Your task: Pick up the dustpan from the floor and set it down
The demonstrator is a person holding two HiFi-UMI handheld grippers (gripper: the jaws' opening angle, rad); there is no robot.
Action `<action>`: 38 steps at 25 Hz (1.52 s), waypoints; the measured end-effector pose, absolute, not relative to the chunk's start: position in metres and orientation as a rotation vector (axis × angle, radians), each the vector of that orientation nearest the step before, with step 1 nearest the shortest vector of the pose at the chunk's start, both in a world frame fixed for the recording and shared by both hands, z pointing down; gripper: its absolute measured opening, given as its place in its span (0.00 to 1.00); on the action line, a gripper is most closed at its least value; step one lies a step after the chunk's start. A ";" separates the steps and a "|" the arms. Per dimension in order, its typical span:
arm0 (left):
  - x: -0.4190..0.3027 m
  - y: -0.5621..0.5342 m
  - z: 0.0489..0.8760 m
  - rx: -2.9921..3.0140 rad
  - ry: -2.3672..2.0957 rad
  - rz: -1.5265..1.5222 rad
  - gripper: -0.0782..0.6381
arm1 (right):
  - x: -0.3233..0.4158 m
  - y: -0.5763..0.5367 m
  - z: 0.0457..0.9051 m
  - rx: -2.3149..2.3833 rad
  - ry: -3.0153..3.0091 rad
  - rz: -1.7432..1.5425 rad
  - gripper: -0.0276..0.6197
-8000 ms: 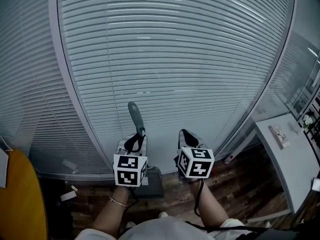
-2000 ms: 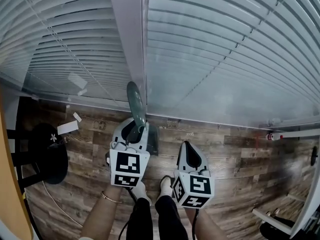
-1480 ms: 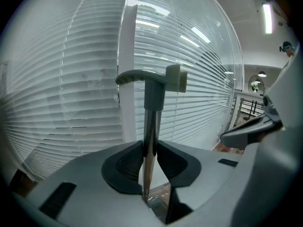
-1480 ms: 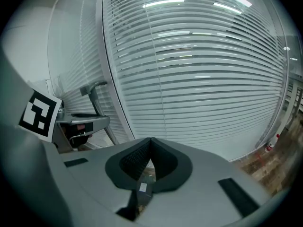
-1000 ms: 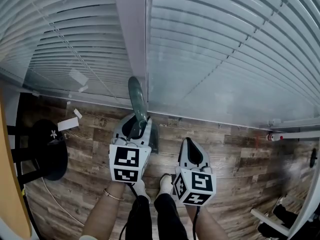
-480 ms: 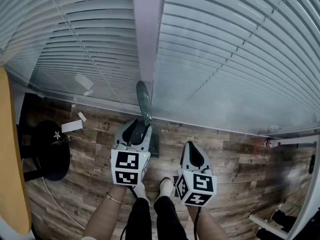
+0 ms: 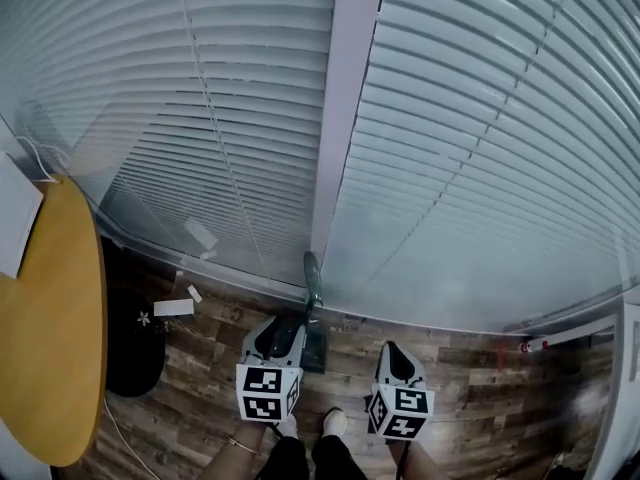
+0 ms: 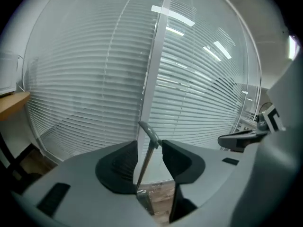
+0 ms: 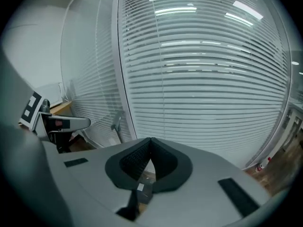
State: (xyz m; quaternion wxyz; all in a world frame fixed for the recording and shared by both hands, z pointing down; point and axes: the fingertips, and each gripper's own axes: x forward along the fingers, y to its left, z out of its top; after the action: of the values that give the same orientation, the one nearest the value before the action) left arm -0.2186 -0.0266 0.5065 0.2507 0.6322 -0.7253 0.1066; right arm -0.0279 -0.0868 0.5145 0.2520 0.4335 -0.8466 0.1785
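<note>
The dark green dustpan (image 7: 314,349) stands on the wood floor, its long handle (image 7: 313,278) upright against the white window post. My left gripper (image 7: 283,330) hovers just in front of it. Its jaws have just been opening and stand apart. In the left gripper view the thin handle (image 8: 146,156) shows in the gap of the left gripper (image 8: 150,143), with no pad pressing on it. My right gripper (image 7: 397,360) hangs to the right, and the right gripper (image 9: 150,141) has its tips together on nothing. The handle (image 9: 117,121) is also in the right gripper view, far left.
Slatted blinds (image 7: 460,168) and a white post (image 7: 340,108) fill the wall ahead. A round yellow table (image 7: 50,338) and a black stool (image 7: 135,343) stand at the left. White paper scraps (image 7: 175,308) lie by the window base. The person's feet (image 7: 310,426) are below the grippers.
Both grippers have risen and drawn back from the dustpan. The left jaws have come off the handle, which stays upright against the post. The head view now looks higher up the blinds.
</note>
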 end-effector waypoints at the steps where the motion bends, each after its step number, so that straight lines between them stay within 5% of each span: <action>1: -0.217 -0.023 0.494 1.721 -1.979 0.276 0.36 | -0.027 -0.085 0.505 1.174 -2.309 0.476 0.09; 22: -0.217 -0.012 0.277 1.794 -2.213 0.153 0.14 | -0.054 -0.097 0.308 1.086 -2.603 0.342 0.09; 38: -0.222 0.001 0.272 1.782 -2.246 0.200 0.13 | -0.036 -0.092 0.282 1.208 -2.561 0.199 0.09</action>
State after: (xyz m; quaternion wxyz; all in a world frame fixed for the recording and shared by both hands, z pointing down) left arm -0.2224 0.0013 0.2719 0.1334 0.6146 -0.7744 0.0689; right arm -0.0358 -0.0921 0.2819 0.1509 0.4206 -0.8919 0.0693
